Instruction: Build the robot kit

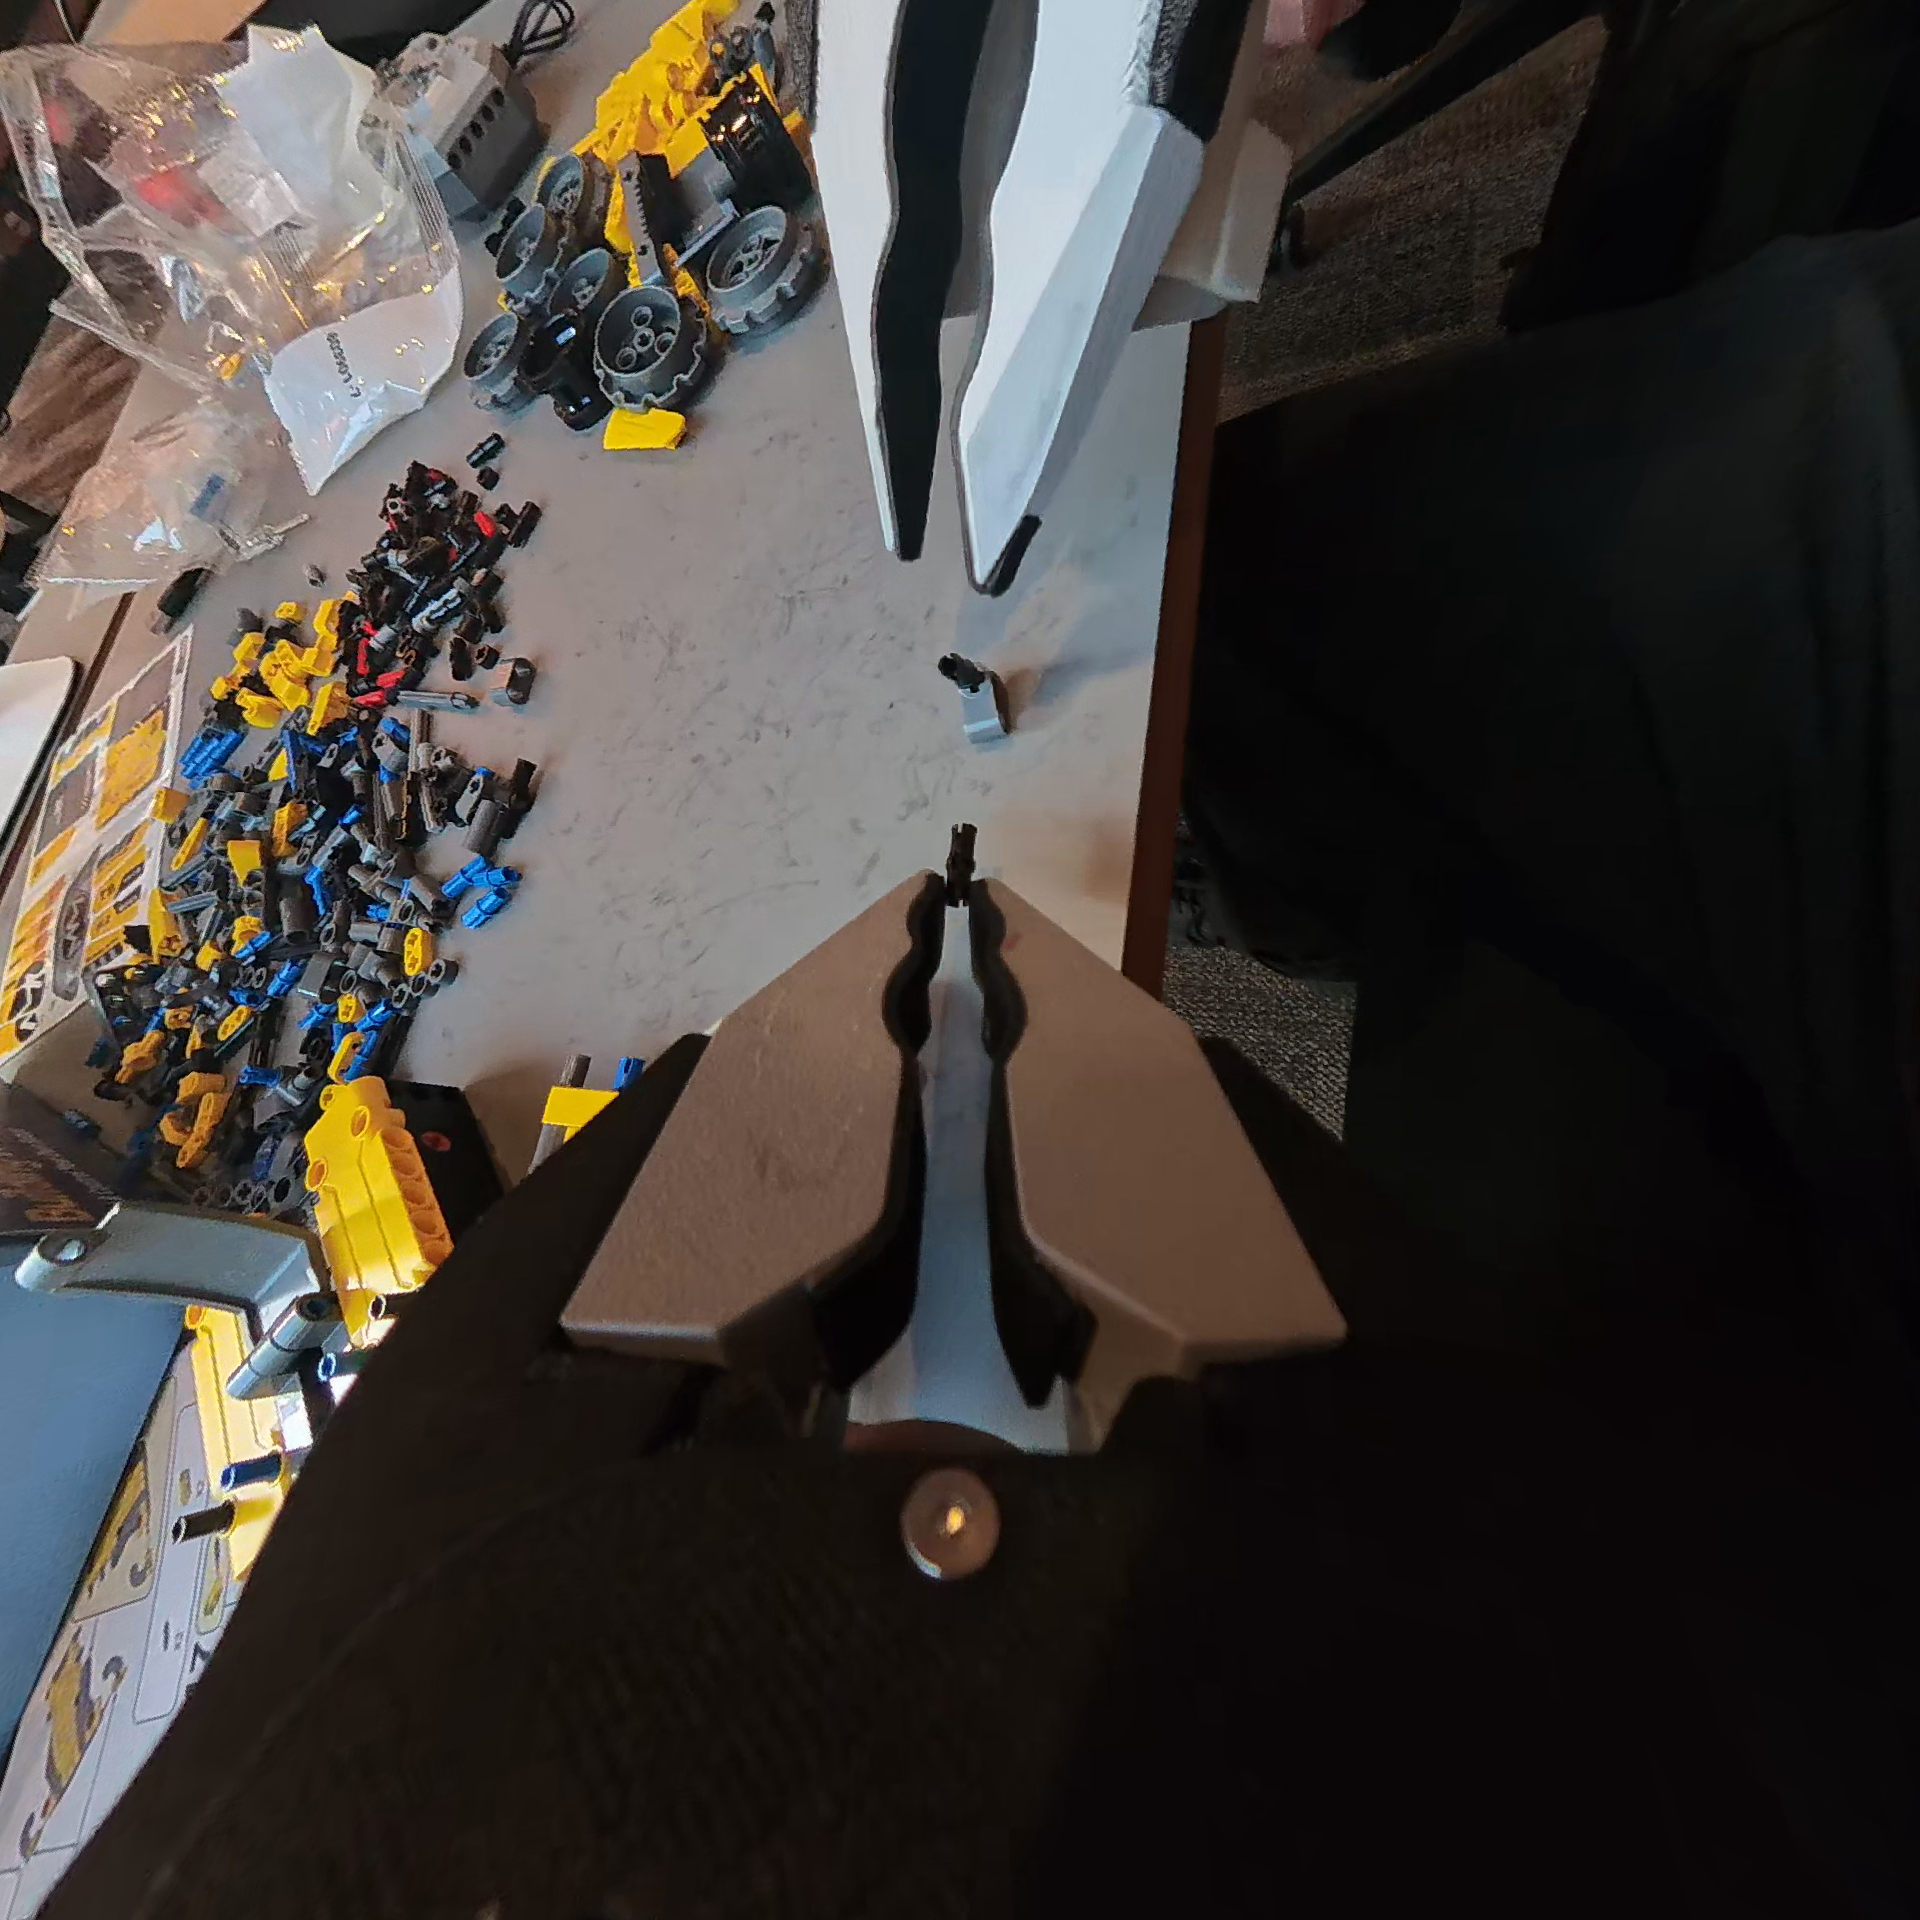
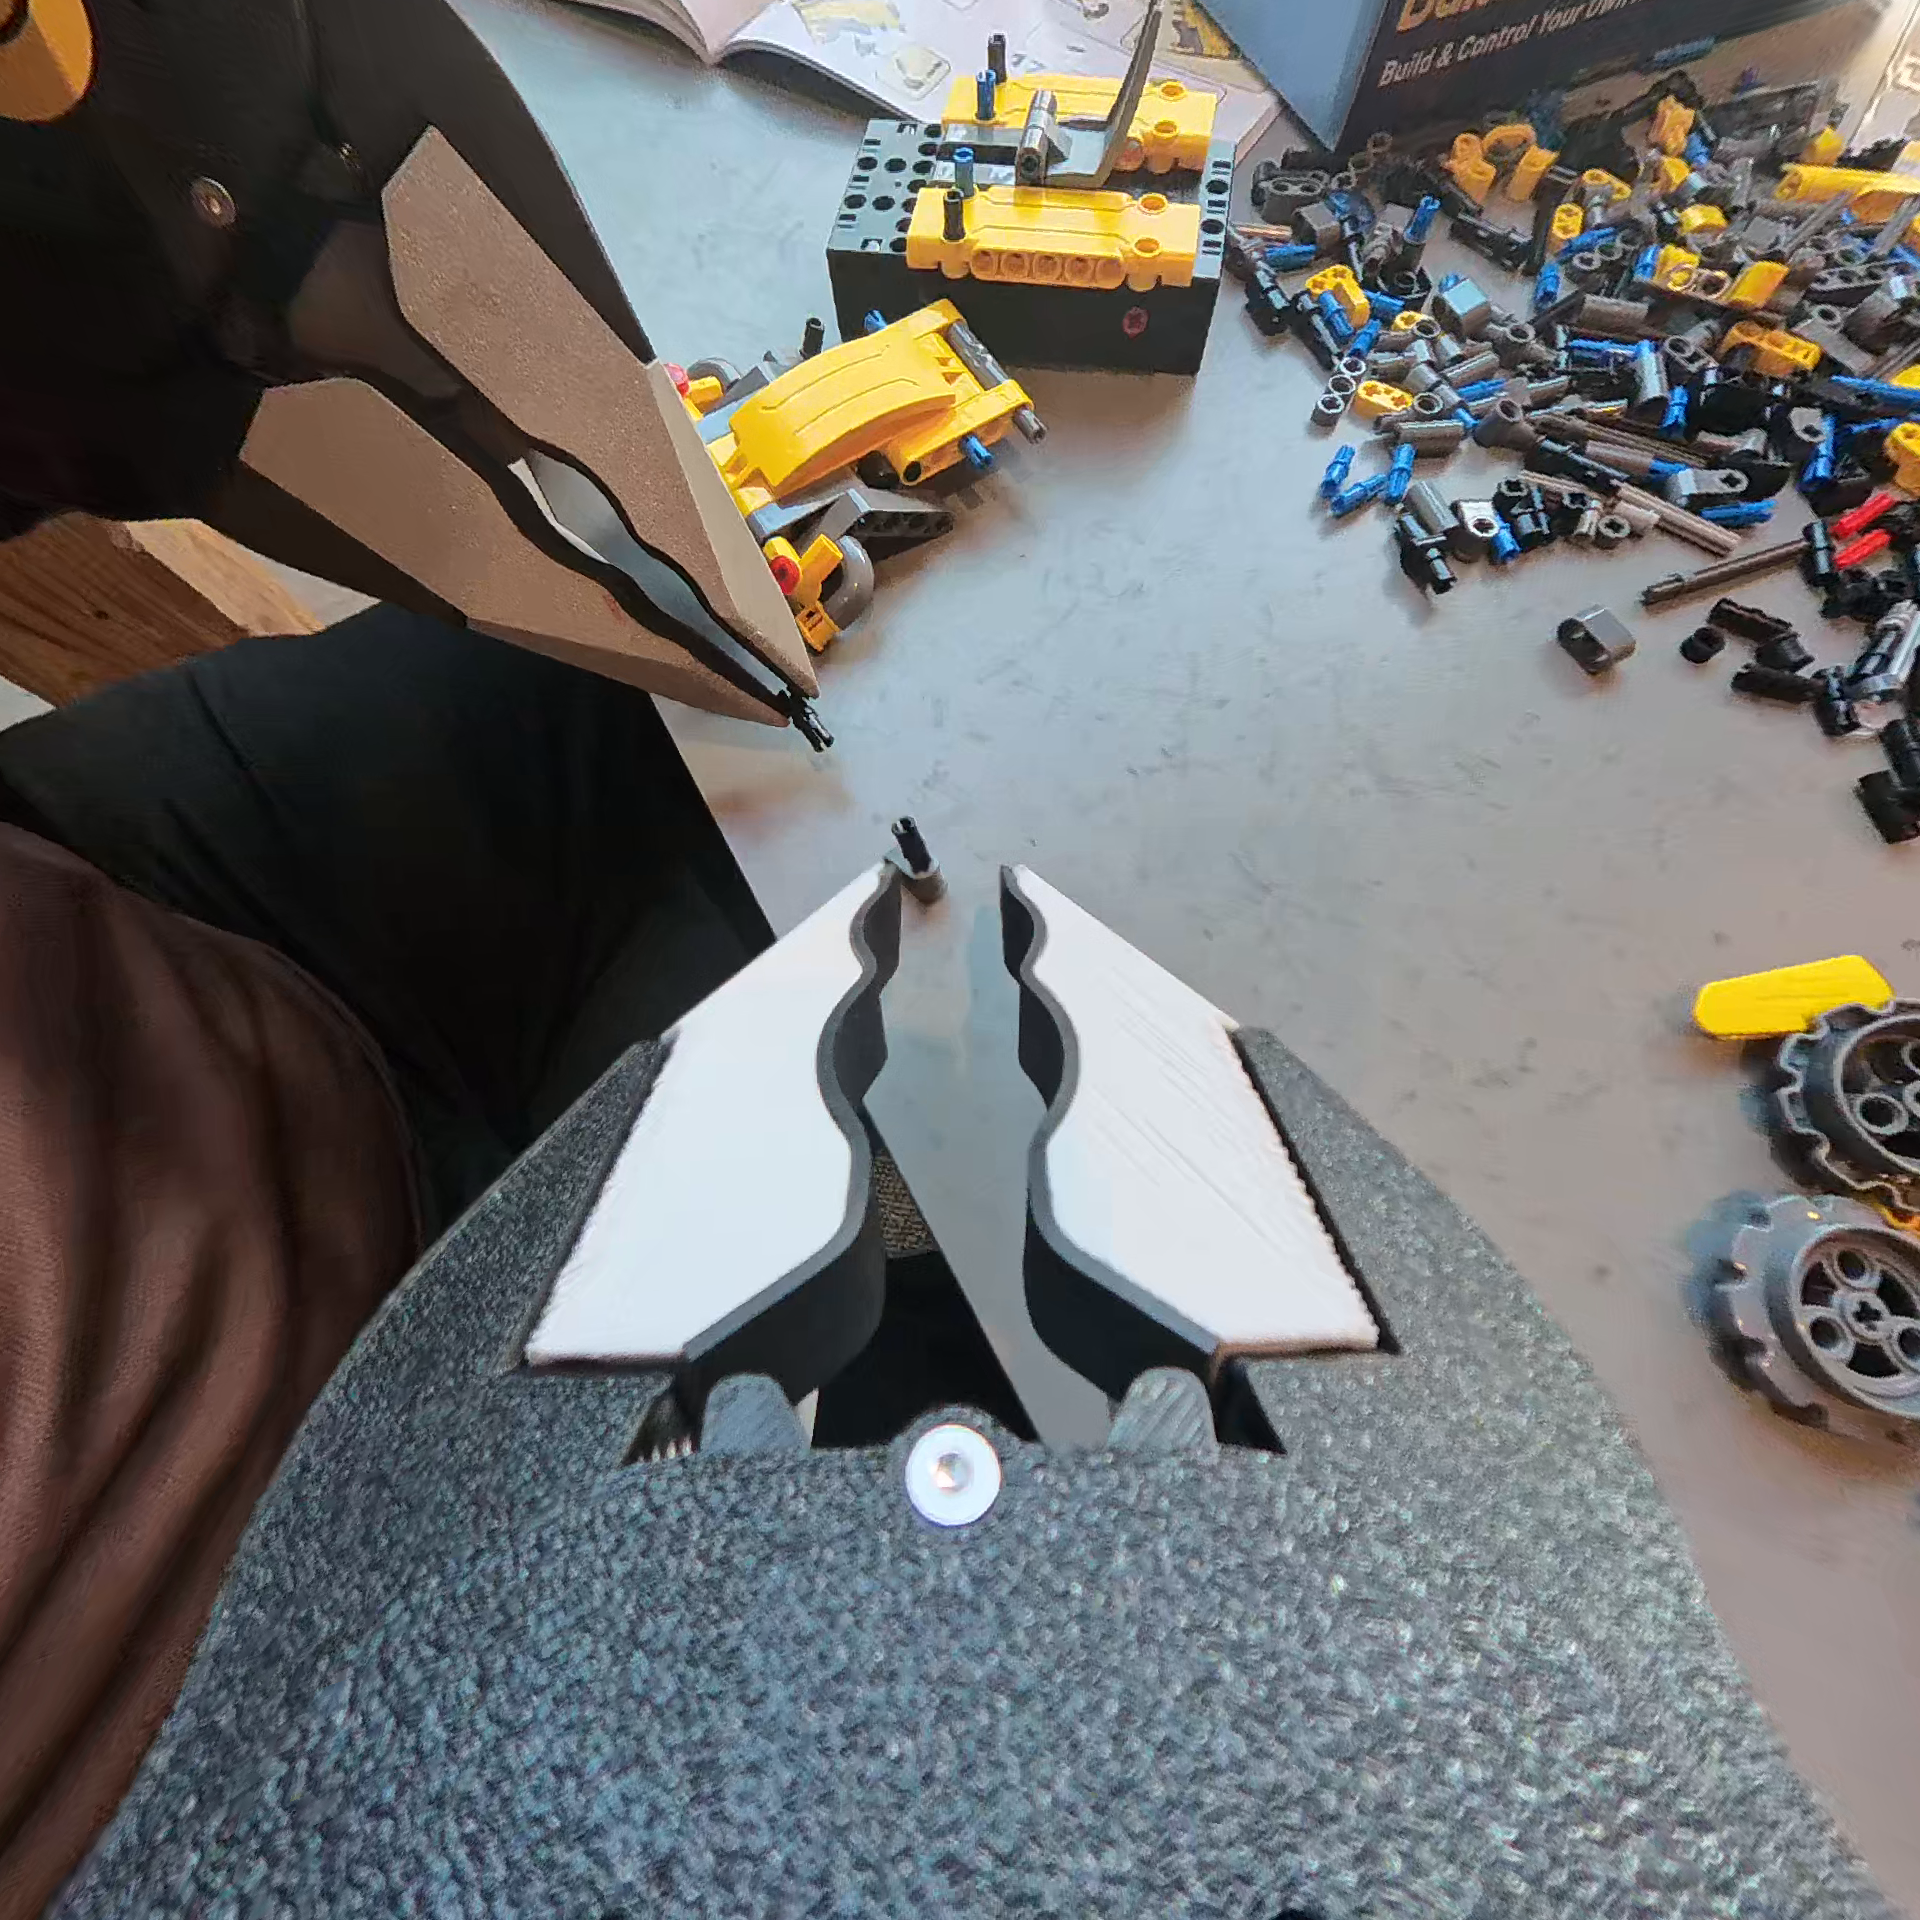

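My left gripper, with grey-brown fingers, is shut on a small black pin that sticks out past its tips, held just above the grey table. It also shows in the right wrist view with the pin. My right gripper, with white fingers, is open and empty; it also shows in the left wrist view. A small grey connector with a black pin in it lies on the table by its left fingertip. The connector also shows in the left wrist view, between the two grippers.
A pile of loose black, blue and yellow pieces spreads over the table. Grey wheels, a black block with yellow beams and a yellow part-built model lie around. Plastic bags sit at the far side. The table edge is close by. The left gripper's tips are roughly 6 cm from the right gripper's.
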A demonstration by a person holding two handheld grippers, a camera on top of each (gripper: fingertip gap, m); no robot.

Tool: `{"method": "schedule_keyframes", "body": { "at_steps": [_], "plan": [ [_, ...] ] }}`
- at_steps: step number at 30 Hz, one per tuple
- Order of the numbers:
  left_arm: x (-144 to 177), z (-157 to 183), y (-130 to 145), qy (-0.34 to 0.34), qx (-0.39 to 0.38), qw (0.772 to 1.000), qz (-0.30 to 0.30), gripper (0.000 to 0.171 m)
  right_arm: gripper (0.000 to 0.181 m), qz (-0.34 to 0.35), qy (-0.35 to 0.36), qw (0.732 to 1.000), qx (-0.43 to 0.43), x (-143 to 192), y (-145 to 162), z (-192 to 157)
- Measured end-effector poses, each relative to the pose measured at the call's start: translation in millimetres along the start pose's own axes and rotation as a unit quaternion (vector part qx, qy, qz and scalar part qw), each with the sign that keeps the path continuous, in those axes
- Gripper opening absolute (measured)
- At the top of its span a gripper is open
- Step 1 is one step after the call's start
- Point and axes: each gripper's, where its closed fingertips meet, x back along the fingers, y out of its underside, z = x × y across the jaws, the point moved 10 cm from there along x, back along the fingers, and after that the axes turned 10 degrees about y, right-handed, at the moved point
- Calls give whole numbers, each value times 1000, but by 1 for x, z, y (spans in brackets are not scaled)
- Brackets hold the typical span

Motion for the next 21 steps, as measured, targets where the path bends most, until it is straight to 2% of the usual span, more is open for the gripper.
{"method": "schedule_keyframes", "body": {
  "at_steps": [13,19,21],
  "plan": [
    [-3,1,0,-1,-2,1000,-14,2,14,-12,20,999,-29,9,-3,-12],
    [-3,1,0,-1,-2,1000,-15,2,16,-43,38,998,4,-9,-18,-20],
    [-2,1,0,-1,-2,1000,-13,2,8,-57,52,997,27,-16,-19,-22]
  ]
}}
